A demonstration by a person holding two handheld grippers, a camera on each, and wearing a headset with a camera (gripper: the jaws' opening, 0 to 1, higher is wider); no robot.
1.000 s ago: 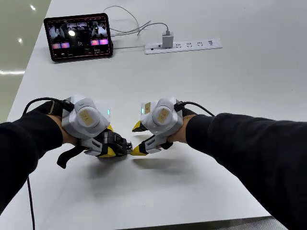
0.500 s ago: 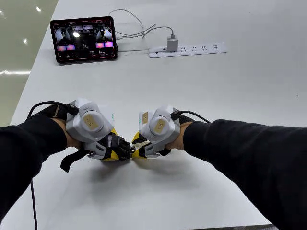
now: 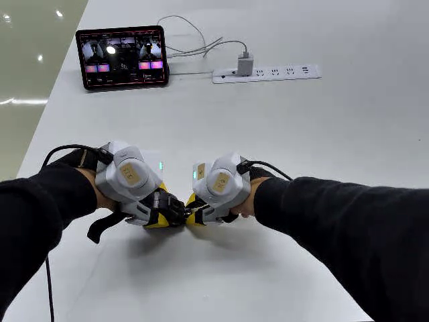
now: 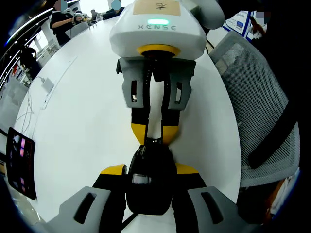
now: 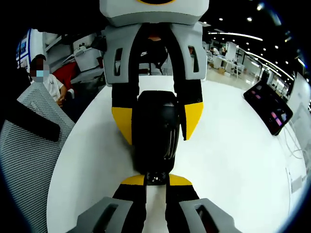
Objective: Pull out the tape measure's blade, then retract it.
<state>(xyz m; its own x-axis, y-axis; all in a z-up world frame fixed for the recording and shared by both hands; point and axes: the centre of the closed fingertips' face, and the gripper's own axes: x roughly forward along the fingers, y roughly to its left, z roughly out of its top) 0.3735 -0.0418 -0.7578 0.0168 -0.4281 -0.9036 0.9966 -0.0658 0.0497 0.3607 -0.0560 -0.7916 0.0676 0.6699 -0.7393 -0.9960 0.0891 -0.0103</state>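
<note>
The left gripper (image 4: 150, 170) is clamped on the black tape measure (image 4: 149, 189), with its yellow-tipped jaws pressed against the two flanks of the case. The right gripper (image 5: 156, 181) meets it nose to nose. Its jaws are drawn almost together and pinch the blade tip (image 5: 156, 176), which sits right at the mouth of the case. The tape measure is between the two grippers, close to the near edge of the white worktop (image 3: 301, 147) and toward its left edge. Whether the case rests on the surface cannot be told.

Well apart from this, toward the far left corner, a tablet (image 3: 122, 57) stands with its screen lit. Just right of it lies a white power strip (image 3: 268, 72) with a charger (image 3: 245, 66) plugged in and cables looping behind.

In the head view the gripper housings and dark sleeves cover most of the case, so just a dark sliver shows. The two gripper views show both grips plainly. The left gripper view also shows a green light on the right gripper's housing and a grey mesh chair (image 4: 257, 97) beyond the worktop's edge.
</note>
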